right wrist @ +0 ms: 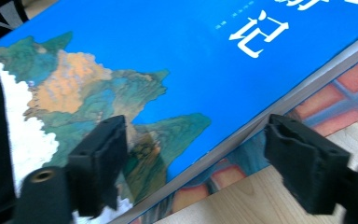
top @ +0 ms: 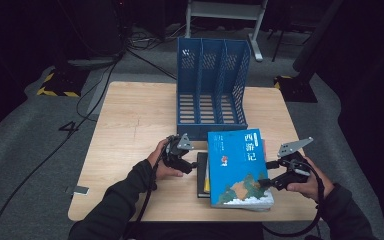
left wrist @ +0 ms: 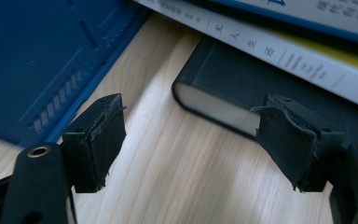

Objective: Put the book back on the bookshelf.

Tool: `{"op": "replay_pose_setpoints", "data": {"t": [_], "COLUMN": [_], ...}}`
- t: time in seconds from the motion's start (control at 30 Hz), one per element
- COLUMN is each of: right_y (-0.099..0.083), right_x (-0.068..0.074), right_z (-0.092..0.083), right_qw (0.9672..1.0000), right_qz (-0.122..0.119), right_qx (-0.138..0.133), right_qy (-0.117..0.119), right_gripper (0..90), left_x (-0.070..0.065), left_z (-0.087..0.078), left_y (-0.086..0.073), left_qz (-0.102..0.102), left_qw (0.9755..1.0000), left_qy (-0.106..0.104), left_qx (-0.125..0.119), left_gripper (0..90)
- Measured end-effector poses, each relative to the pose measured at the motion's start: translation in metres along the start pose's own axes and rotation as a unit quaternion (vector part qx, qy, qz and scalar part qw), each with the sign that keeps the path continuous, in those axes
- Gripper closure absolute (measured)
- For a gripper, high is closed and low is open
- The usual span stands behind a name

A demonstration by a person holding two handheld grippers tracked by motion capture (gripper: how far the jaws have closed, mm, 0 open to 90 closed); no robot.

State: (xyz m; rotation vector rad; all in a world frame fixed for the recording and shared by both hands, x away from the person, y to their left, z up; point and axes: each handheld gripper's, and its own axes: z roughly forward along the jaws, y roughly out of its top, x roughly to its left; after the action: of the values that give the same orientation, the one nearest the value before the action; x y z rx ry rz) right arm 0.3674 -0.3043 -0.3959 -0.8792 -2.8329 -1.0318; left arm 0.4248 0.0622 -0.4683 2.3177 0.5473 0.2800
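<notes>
The blue rack at upper centre stands empty; the stacked books lie unfiled. The left gripper and right gripper gape wide, holding nothing.

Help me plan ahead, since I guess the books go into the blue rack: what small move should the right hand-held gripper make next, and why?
Probably close the right hand-held gripper on the blue book. Its jaws stand open astride that top book's edge, one above the cover and one below, so a squeeze would grip it. The file rack stands just behind.
</notes>
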Motion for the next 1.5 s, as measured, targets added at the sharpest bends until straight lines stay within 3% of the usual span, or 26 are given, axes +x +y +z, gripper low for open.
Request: {"op": "replay_pose_setpoints", "data": {"t": [0.07,0.13,0.17,0.27,0.43,0.63,0.73,0.87,1.03,1.23,1.37,1.5], "right_y": [0.001,0.002,0.002,0.004,0.006,0.005,0.006,0.009,0.018,0.030,0.036,0.036], "right_x": [-0.002,-0.004,-0.005,-0.011,-0.010,-0.009,-0.009,-0.011,-0.022,-0.032,-0.039,-0.040], "right_z": [0.001,0.002,0.003,0.008,0.009,0.006,0.001,-0.006,0.010,0.025,0.032,0.032], "right_qw": [1.0000,0.9999,0.9998,0.9990,0.9993,0.9995,0.9991,0.9976,0.9963,0.9931,0.9905,0.9895], "right_qz": [0.003,0.008,0.008,0.021,0.014,0.006,0.003,0.004,0.011,0.026,0.036,0.027], "right_qx": [0.005,0.011,0.011,0.019,0.019,0.002,-0.020,-0.052,-0.057,-0.078,-0.085,-0.096], "right_qy": [0.003,0.009,0.015,0.033,0.029,0.030,0.036,0.046,0.063,0.084,0.102,0.105], "right_gripper": [20.0,19.2,19.2,15.0,14.9,15.7,18.2,25.4,25.4,41.6,54.8,60.9], "left_x": [0.004,0.008,0.008,0.009,0.010,0.008,0.006,0.009,0.010,0.013,0.018,0.020], "left_z": [0.002,0.003,0.006,0.008,0.012,0.017,0.020,0.021,0.023,0.024,0.025,0.025], "left_y": [0.004,0.005,0.006,0.010,0.014,0.021,0.025,0.024,0.025,0.026,0.026,0.026], "left_qz": [-0.008,-0.018,-0.019,-0.016,-0.011,-0.016,-0.005,-0.013,-0.015,-0.020,-0.033,-0.030], "left_qw": [0.9999,0.9996,0.9996,0.9995,0.9996,0.9992,0.9994,0.9992,0.9992,0.9990,0.9985,0.9984], "left_qy": [0.001,0.001,0.002,0.006,0.003,0.004,0.013,0.010,0.012,0.011,0.007,0.004], "left_qx": [-0.011,-0.022,-0.020,-0.024,-0.024,-0.035,-0.031,-0.035,-0.036,-0.040,-0.044,-0.047], "left_gripper": [19.6,27.5,25.6,24.4,24.4,24.5,25.1,25.8,27.1,31.0,34.6,36.7]}}
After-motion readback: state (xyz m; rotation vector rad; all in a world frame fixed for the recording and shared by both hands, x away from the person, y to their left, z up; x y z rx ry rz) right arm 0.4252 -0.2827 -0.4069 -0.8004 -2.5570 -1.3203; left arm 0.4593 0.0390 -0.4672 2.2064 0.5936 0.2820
